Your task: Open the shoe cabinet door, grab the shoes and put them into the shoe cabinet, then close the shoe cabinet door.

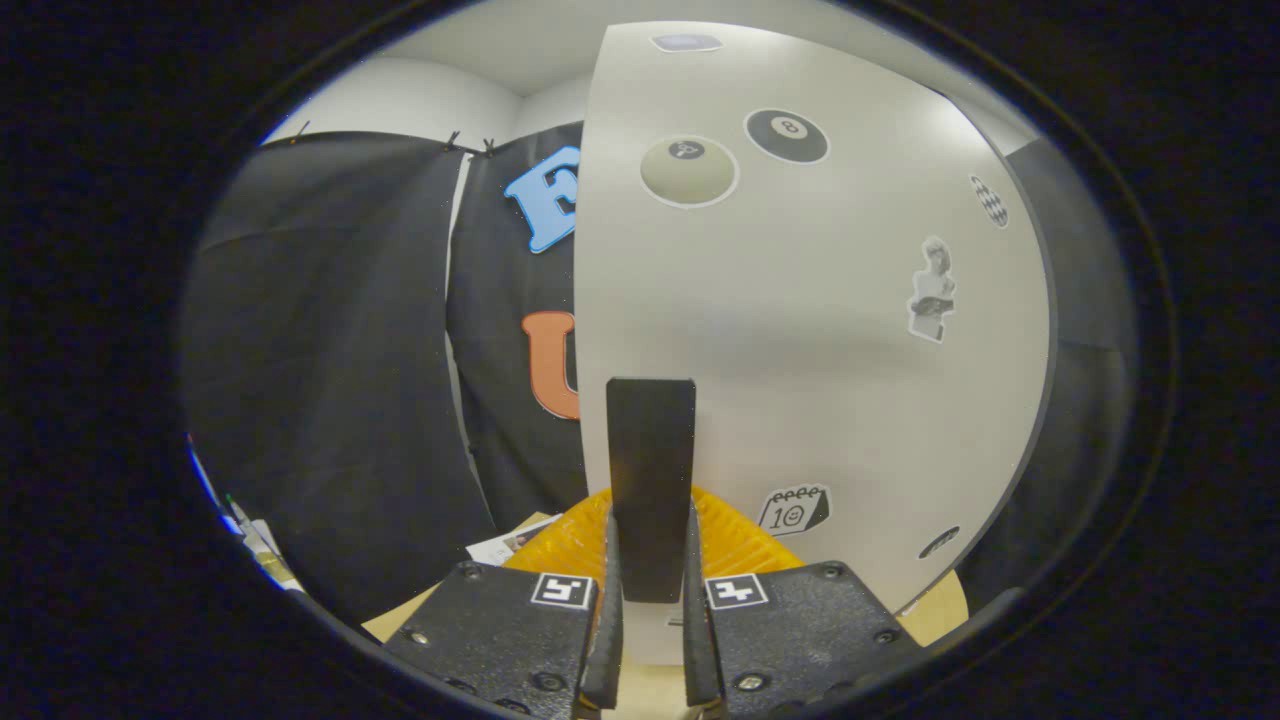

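Note:
The white shoe cabinet door [800, 330] stands right ahead of me, covered with several stickers. A black upright bar handle [650, 470] is fixed near the door's left edge. My gripper [650, 610] is shut on this handle, with one finger pressing on each side of its lower end. Behind the handle's base, an orange ribbed shape [580, 540] shows beside the door's lower edge. I cannot tell whether the door is ajar or fully shut.
Black cloth [330, 380] hangs to the left and behind the cabinet. A light wooden surface [420, 610] lies below, with papers [510, 545] on it to the left of the fingers.

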Demonstrator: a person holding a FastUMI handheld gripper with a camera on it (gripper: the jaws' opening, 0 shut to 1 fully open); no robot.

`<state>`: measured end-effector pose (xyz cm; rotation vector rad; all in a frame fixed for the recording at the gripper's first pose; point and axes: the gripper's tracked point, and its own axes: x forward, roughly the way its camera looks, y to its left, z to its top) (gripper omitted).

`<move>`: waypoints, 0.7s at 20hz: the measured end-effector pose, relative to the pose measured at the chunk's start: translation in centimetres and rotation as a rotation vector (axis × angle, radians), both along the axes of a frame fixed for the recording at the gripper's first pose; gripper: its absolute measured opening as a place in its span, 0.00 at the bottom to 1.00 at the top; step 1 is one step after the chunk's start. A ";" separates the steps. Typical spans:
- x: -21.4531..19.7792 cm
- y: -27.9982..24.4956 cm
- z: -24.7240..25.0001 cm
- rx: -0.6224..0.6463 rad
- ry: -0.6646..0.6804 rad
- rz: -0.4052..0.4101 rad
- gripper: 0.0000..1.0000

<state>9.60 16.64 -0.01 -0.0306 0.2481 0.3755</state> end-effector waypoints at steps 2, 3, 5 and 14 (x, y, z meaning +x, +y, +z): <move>-1.8 -0.8 0.0 0.010 0.016 0.039 0.28; -2.7 -1.2 0.1 0.015 0.024 0.056 0.28; -4.2 -2.2 0.2 0.018 0.031 0.082 0.28; -10.2 -7.2 0.8 0.050 0.029 0.151 0.27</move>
